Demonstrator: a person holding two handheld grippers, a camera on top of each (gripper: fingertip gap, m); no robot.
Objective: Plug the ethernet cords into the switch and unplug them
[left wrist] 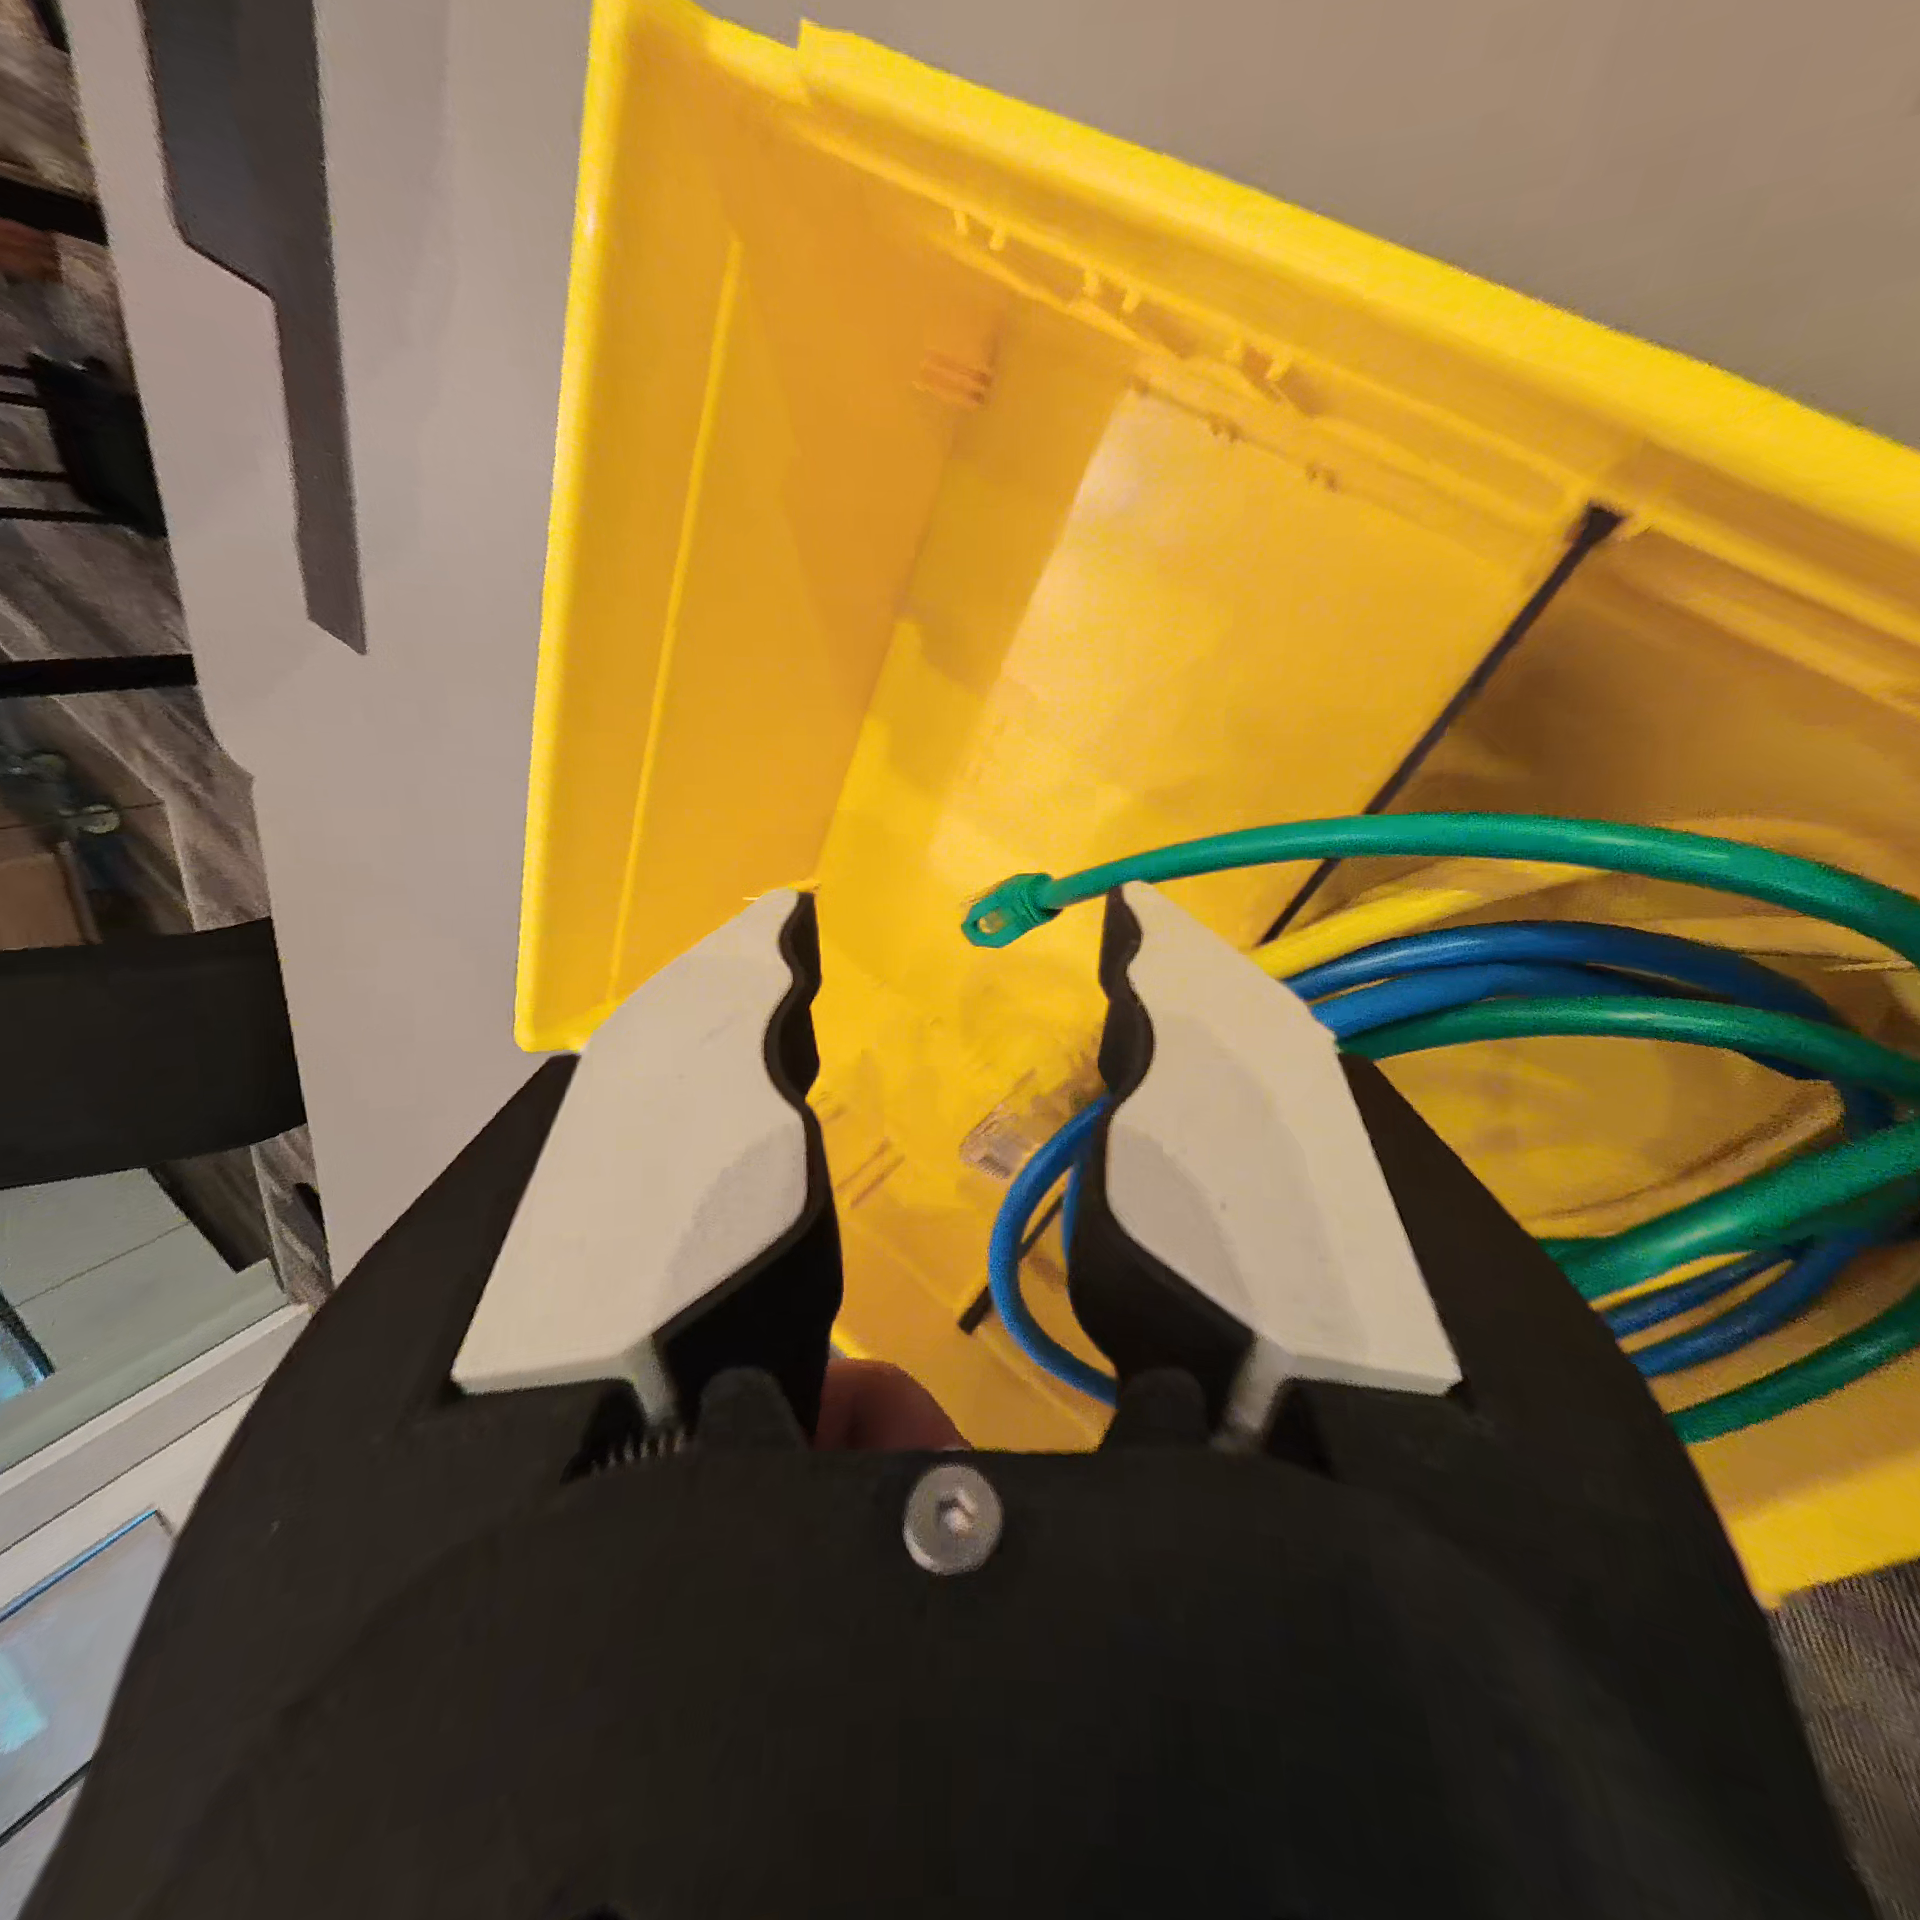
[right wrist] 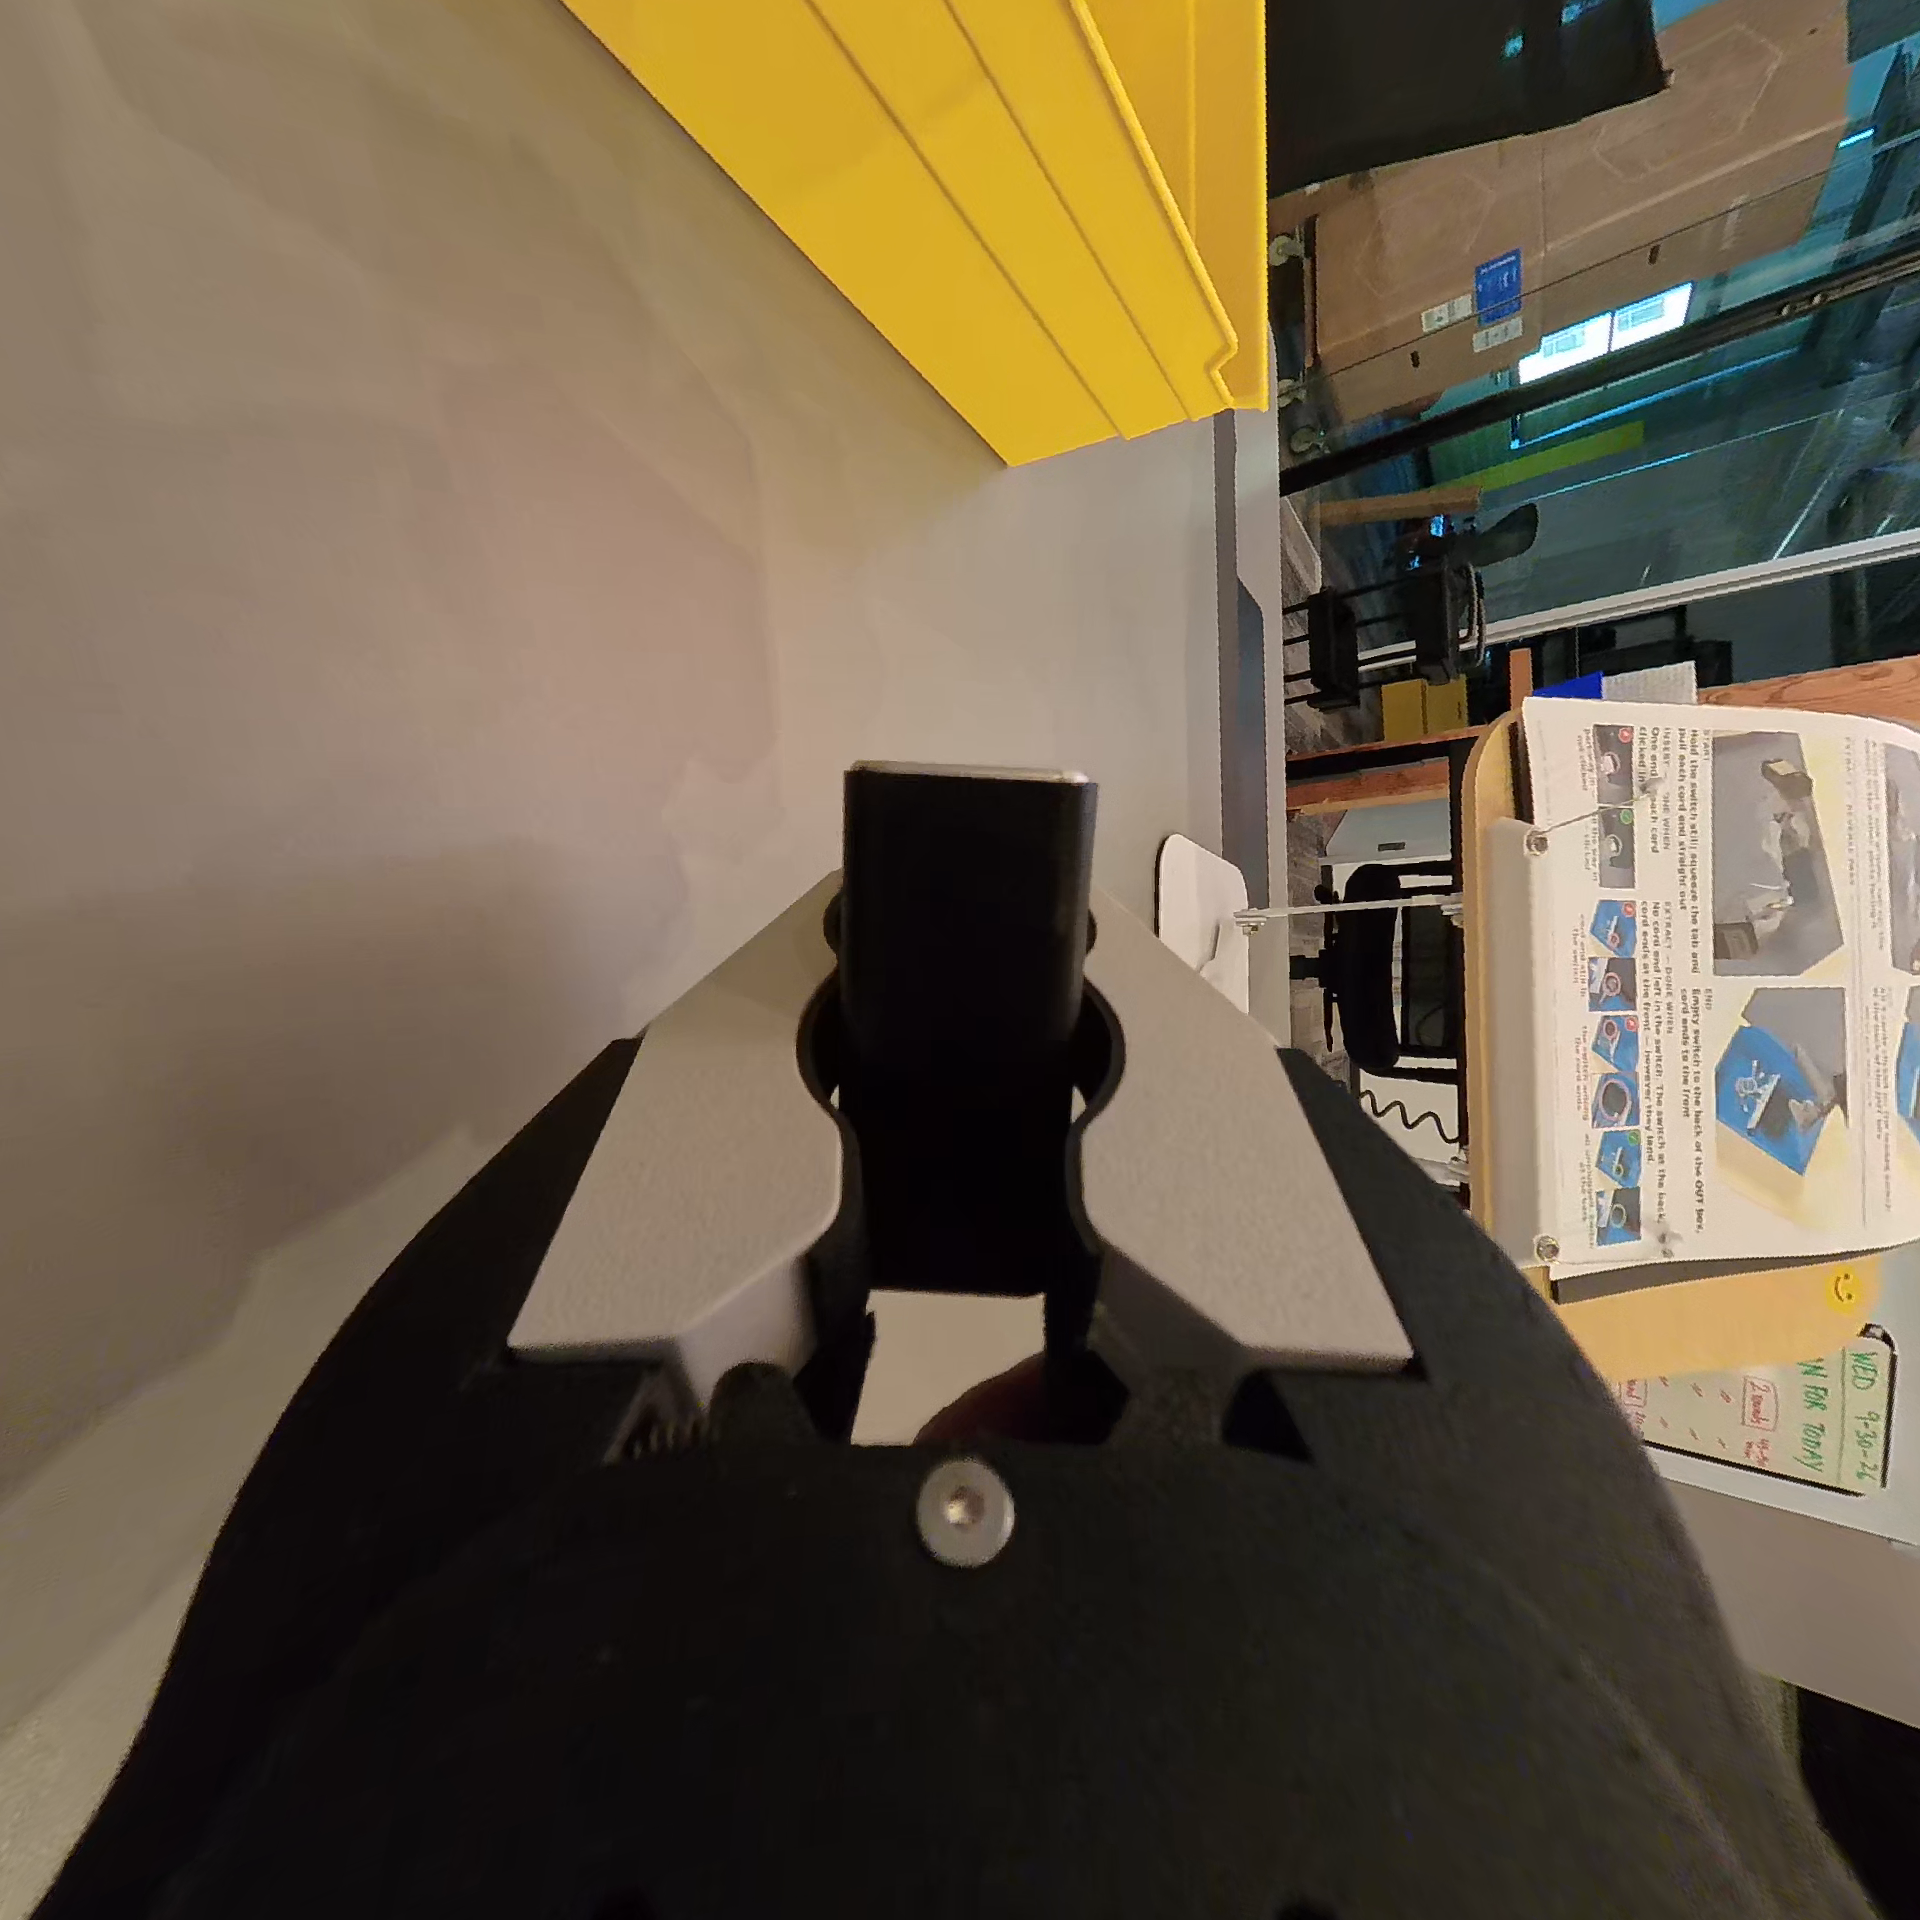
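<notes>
In the left wrist view my left gripper (left wrist: 961,904) is open and empty, held over a yellow bin (left wrist: 790,540). Green ethernet cord (left wrist: 1455,836) and blue cord (left wrist: 1558,951) lie coiled in the bin's right part. The green plug (left wrist: 1003,916) points left, just beyond and between my fingertips, not touched. A clear plug (left wrist: 1013,1138) of a blue cord lies lower between the fingers. In the right wrist view my right gripper (right wrist: 966,904) is shut on a black box-shaped switch (right wrist: 961,1029), held above the white table with its silver end pointing away. Its ports are hidden.
The yellow bin's outer wall (right wrist: 1039,239) shows at the top of the right wrist view, on the white table (right wrist: 416,623). A printed instruction sheet on a wooden stand (right wrist: 1683,997) and a whiteboard (right wrist: 1766,1423) are to the right. A black divider slot (left wrist: 1455,717) crosses the bin. Tip to tip, the grippers are about 30 centimeters apart.
</notes>
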